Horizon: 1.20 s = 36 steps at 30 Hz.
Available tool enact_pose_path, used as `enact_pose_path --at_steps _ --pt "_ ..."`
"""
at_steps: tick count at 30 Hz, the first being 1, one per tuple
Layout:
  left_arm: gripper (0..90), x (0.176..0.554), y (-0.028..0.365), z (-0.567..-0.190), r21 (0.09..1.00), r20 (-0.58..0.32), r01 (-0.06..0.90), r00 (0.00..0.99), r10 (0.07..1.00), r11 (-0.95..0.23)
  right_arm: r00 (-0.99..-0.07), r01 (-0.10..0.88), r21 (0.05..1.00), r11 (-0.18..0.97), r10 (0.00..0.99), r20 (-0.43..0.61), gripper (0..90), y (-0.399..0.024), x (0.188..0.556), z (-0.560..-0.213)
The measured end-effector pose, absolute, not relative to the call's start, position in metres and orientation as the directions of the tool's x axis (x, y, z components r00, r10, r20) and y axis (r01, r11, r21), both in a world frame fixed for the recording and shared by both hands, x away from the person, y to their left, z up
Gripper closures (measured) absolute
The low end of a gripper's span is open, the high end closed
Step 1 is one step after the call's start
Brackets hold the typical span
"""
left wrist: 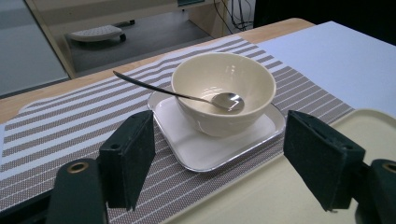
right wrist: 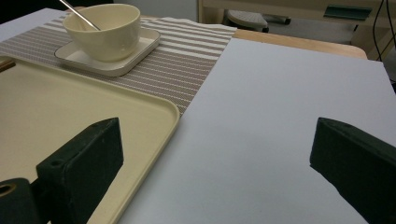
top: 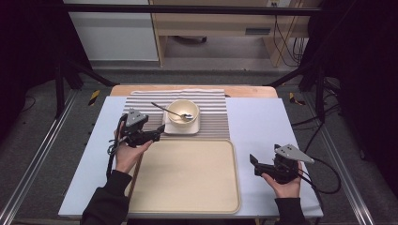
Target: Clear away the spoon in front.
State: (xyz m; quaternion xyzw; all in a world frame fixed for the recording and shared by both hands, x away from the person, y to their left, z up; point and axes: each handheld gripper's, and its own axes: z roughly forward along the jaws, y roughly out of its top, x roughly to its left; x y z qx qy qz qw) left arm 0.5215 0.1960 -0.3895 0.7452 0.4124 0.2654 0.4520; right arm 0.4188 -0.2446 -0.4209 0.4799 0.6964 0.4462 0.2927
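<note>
A cream bowl [top: 183, 112] [left wrist: 224, 88] [right wrist: 105, 30] stands on a square white plate [top: 180, 129] [left wrist: 205, 149] on the striped placemat [top: 211, 117]. A metal spoon [top: 171, 111] [left wrist: 163, 89] rests in the bowl, with its handle pointing out to the left. My left gripper [top: 159, 133] [left wrist: 219, 126] is open just left of the plate; its jaws face the bowl with nothing between them. My right gripper [top: 253, 164] [right wrist: 215, 140] is open over the pale blue table cover at the right, holding nothing.
A large beige tray [top: 187, 178] [right wrist: 70, 107] lies in front of the placemat, between my two hands. The pale blue cover [top: 263, 126] stretches to the right of the tray. Black frame posts stand at both sides of the table.
</note>
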Motion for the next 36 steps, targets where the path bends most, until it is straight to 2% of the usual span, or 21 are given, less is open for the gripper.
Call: enact_pose_path --at_steps 7,15,25,36 --pt "23.8 0.54 0.191 -0.392 0.883 0.062 0.377 0.496 0.866 -0.279 -0.37 0.403 0.904 0.144 0.929 0.017 2.9 -0.245 0.419 -0.42" --pt "23.1 0.563 0.187 -0.405 0.875 0.037 0.412 0.469 0.882 -0.255 -0.372 0.409 0.901 0.147 0.928 0.017 2.9 -0.243 0.42 -0.421" --pt "22.6 0.586 0.184 -0.412 0.864 0.061 0.424 0.447 0.892 -0.271 -0.375 0.409 0.901 0.145 0.927 0.021 2.8 -0.243 0.42 -0.421" --pt "24.0 0.611 0.187 -0.418 0.86 0.027 0.453 0.421 0.907 -0.236 -0.377 0.412 0.899 0.148 0.926 0.021 2.7 -0.244 0.42 -0.422"
